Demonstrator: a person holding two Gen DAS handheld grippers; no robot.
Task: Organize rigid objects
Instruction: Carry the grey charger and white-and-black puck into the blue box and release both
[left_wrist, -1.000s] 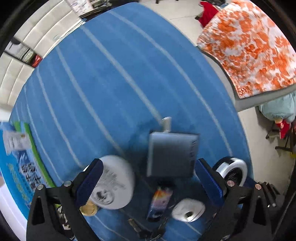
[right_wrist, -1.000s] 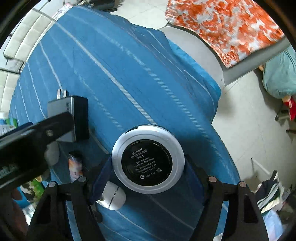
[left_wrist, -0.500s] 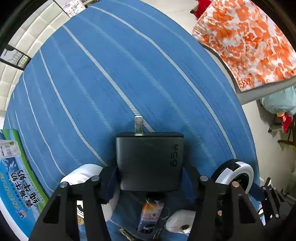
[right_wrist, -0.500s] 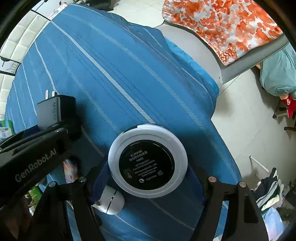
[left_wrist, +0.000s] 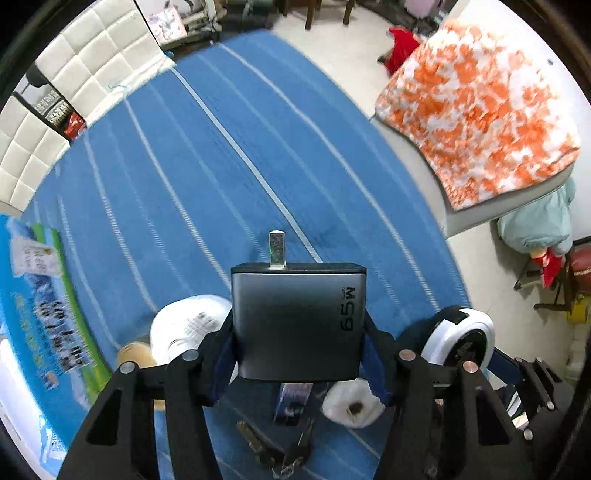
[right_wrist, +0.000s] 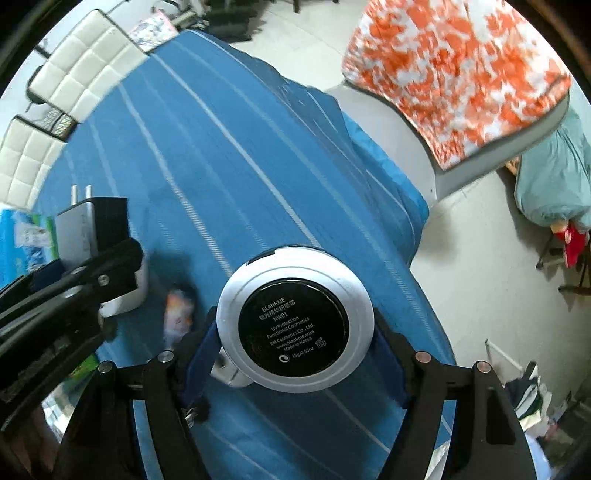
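**Both grippers loaded above the blue cloth**

The left gripper (left_wrist: 299, 350) is closed on a charger (left_wrist: 298, 322): its blue pads press the two side faces, and the body fills the gap between the fingers. The charger is a dark grey block marked "65W", prongs (left_wrist: 277, 249) pointing forward, away from the fingers; in the left wrist view the prongs overlap and read as one. The right gripper (right_wrist: 293, 345) is clamped on a compact (right_wrist: 294, 318), a white-rimmed disc with a black printed label facing the camera; the pads meet its rim on either side.

Beneath the left fingers, lying on the blue cloth (left_wrist: 207, 158), are a white jar (left_wrist: 188, 328), a gold-coloured lid (left_wrist: 133, 354), a small printed tube (left_wrist: 291, 400), keys (left_wrist: 271, 452) and a white round item (left_wrist: 352, 406), all partly hidden by the charger and finger frames. The white item behind the compact in the right wrist view cannot be identified. A carton (left_wrist: 40, 295) lies cut off at the left edge, blurred.
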